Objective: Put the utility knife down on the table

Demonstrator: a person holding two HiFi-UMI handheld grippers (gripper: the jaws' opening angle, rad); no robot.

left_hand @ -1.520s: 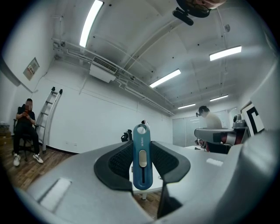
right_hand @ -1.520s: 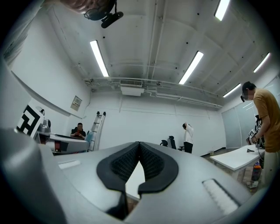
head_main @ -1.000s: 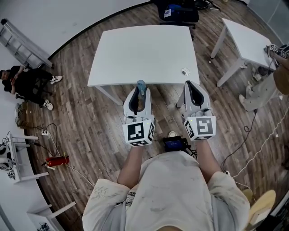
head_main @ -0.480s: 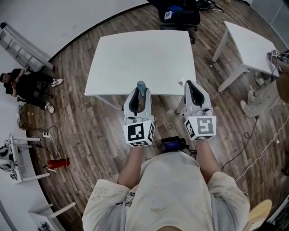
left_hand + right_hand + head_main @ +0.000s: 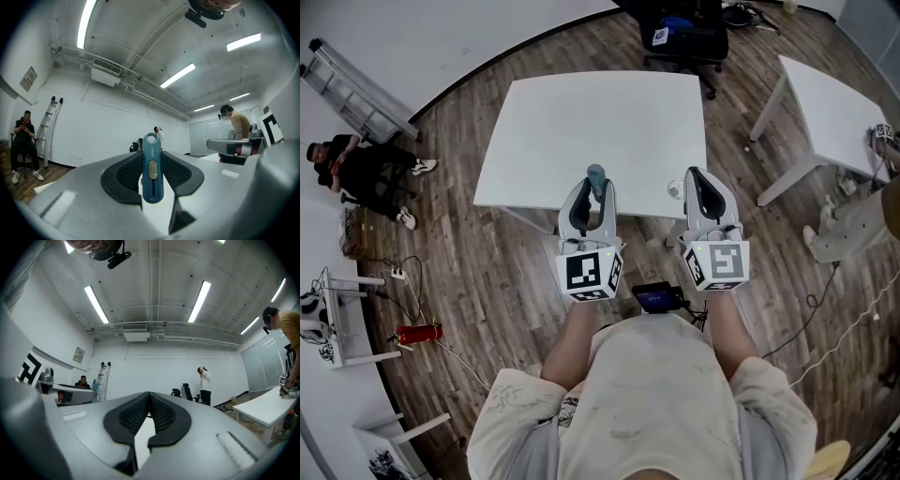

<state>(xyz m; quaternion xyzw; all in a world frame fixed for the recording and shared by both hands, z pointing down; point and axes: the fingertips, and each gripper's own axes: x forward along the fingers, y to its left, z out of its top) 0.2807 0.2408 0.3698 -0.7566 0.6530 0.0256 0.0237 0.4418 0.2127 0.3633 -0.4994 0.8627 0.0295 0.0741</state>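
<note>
Left gripper [image 5: 593,194] clamps the blue utility knife [image 5: 152,168]; right gripper [image 5: 701,180] pinched together, empty; both at near edge of table [image 5: 581,122]

A white table [image 5: 581,122] and a side table [image 5: 830,98] stand on plank floor [image 5: 478,253], ladder [image 5: 356,89] against white wall [image 5: 441,37].

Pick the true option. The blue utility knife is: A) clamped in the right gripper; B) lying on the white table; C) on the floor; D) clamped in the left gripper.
D: in the left gripper view the utility knife stands gripped between the pads of the left gripper; the right gripper is shut and empty.
</note>
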